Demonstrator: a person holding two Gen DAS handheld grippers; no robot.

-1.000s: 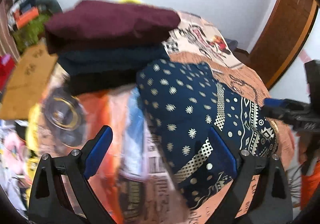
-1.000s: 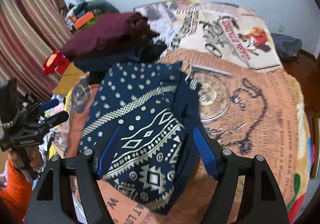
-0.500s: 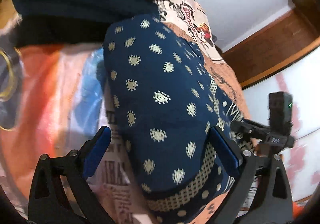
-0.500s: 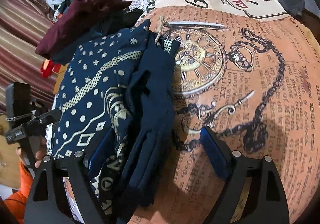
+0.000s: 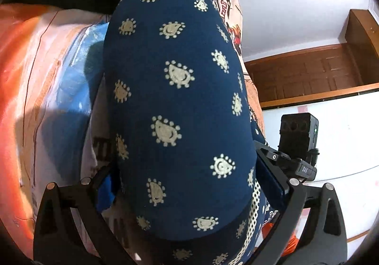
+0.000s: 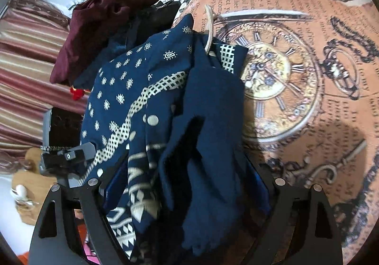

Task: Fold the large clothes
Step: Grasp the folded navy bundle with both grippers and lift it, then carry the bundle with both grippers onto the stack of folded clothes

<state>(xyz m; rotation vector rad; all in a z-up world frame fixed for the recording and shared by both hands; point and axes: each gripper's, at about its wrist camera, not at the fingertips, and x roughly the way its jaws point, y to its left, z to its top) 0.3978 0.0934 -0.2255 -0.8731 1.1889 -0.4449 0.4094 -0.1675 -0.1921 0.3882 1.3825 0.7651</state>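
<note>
One folded navy patterned garment (image 6: 165, 108) lies on the bed, on the clock-print bedspread (image 6: 296, 90), its far end against the stack of folded clothes (image 6: 99, 28). It is soft and limp, light, several layers thick, not fragile; the layers will slide and fan out if you pinch only the top one. Take hold at the near edge through the full thickness, one claw on each side of the bundle, so the fold stays together.

Your right claw (image 6: 187, 191) straddles the near end of the garment; its jaws are closing, the cloth is between them, and the blue pads sit against the sides of the bundle, though a firm pinch is not clear. Your left claw (image 5: 184, 182) stands wide around the other side of the same bundle, pads just beside the fabric; I cannot tell that it presses on it.

Counts: one navy garment in work, two claws. The stack shows one maroon piece (image 6: 94, 23) on top, with dark pieces under it that I cannot count. One cream cord (image 6: 209, 28) pokes out at the garment's far edge. A striped curtain (image 6: 21, 71) hangs beyond the bed.
</note>
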